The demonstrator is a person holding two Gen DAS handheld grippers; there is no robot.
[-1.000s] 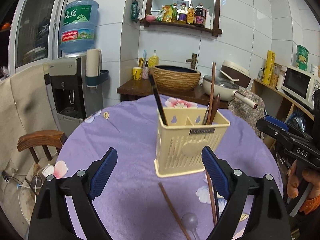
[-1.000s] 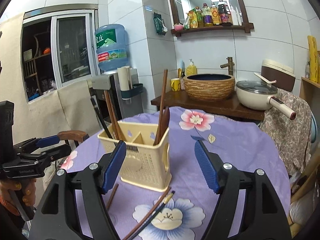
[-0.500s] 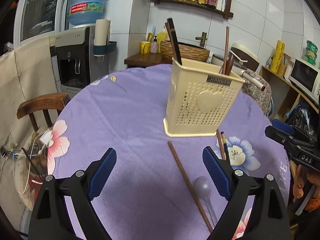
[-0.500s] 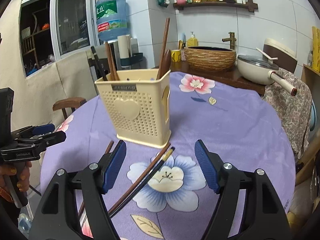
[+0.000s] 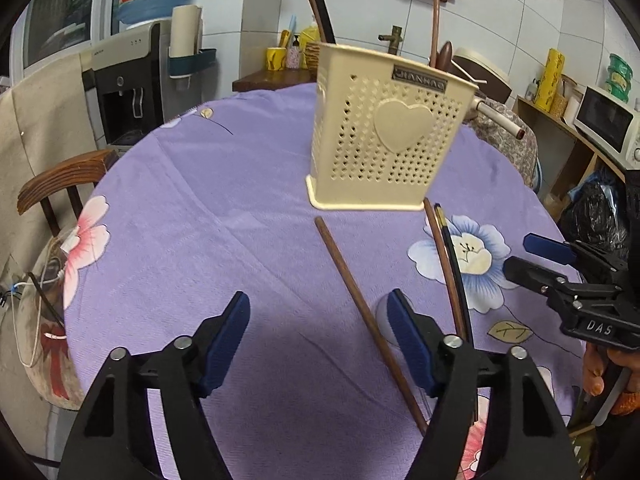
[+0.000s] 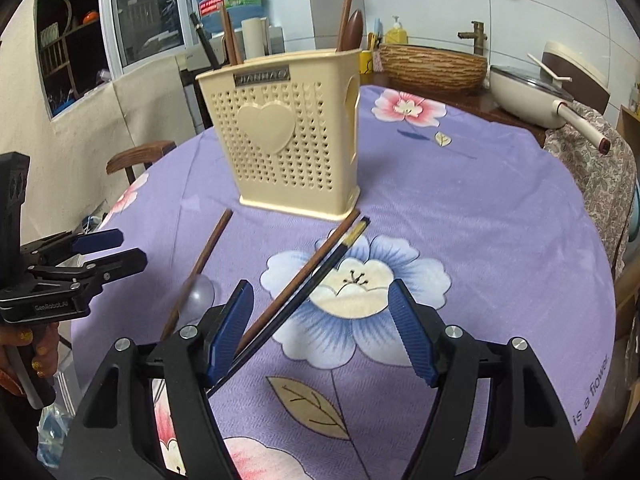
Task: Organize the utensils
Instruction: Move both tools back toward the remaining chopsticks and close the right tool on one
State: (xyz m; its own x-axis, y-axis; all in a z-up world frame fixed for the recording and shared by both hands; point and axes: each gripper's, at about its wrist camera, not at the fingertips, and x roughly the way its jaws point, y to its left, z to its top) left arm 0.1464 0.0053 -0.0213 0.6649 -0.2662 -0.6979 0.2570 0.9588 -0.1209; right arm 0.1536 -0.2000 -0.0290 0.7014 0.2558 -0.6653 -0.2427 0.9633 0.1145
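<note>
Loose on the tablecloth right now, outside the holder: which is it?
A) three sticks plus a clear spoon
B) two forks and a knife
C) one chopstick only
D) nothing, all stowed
A: a lone brown chopstick, a brown chopstick beside a black chopstick, and a clear spoon lie on the cloth in front of the holder; both claws are open and empty.

Both grippers have descended toward the tablecloth (image 5: 192, 208) over the last second, so each wrist view now faces the cream utensil holder (image 5: 384, 136) side-on rather than from above. The left gripper (image 5: 318, 340), jaws spread, has arrived low over the single brown chopstick (image 5: 360, 308) and the clear spoon (image 6: 200, 294). The right gripper (image 6: 320, 330), likewise spread, has closed in on the brown-and-black chopstick pair (image 6: 308, 276), whose near end now passes its left finger.
</note>
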